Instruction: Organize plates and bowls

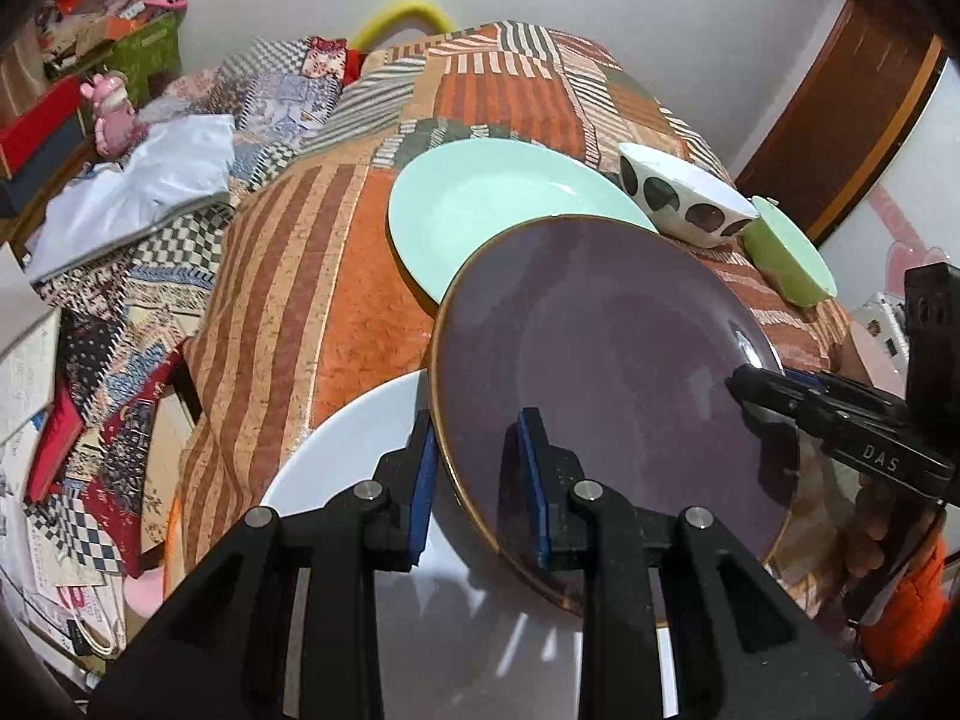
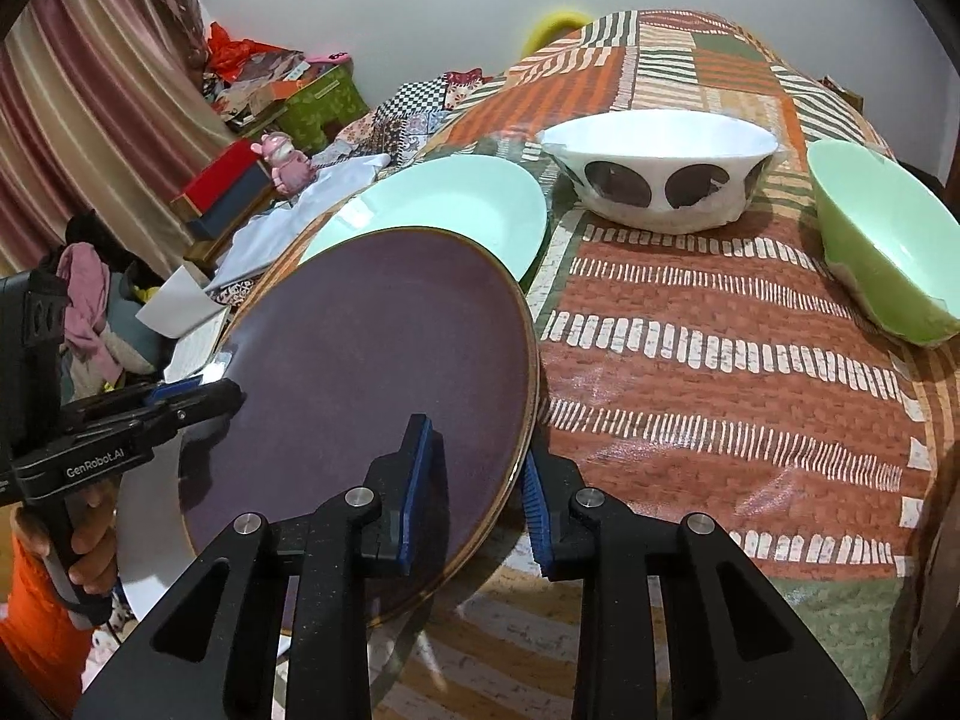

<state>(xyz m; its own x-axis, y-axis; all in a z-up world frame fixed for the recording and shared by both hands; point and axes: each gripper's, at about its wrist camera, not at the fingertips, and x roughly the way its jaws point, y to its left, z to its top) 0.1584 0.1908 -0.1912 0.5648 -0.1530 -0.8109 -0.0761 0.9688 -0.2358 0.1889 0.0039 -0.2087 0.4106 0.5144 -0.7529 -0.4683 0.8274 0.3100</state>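
Observation:
A purple plate with a brown rim (image 1: 600, 372) (image 2: 372, 396) is held tilted above the table by both grippers. My left gripper (image 1: 477, 474) is shut on its left rim; it also shows in the right wrist view (image 2: 198, 390). My right gripper (image 2: 474, 468) is shut on its right rim; it also shows in the left wrist view (image 1: 756, 384). A white plate (image 1: 336, 456) lies under it. A mint plate (image 1: 480, 204) (image 2: 456, 204), a white bowl with dark spots (image 1: 684, 192) (image 2: 654, 174) and a green bowl (image 1: 786, 258) (image 2: 882, 240) sit beyond.
The table has a patterned orange, striped cloth (image 2: 720, 360). To the left lie quilted fabric (image 1: 276, 96), a white sheet (image 1: 132, 192), a pink toy figure (image 1: 111, 111), boxes (image 2: 222, 186) and papers (image 1: 30, 372). A curtain (image 2: 90, 90) hangs at far left.

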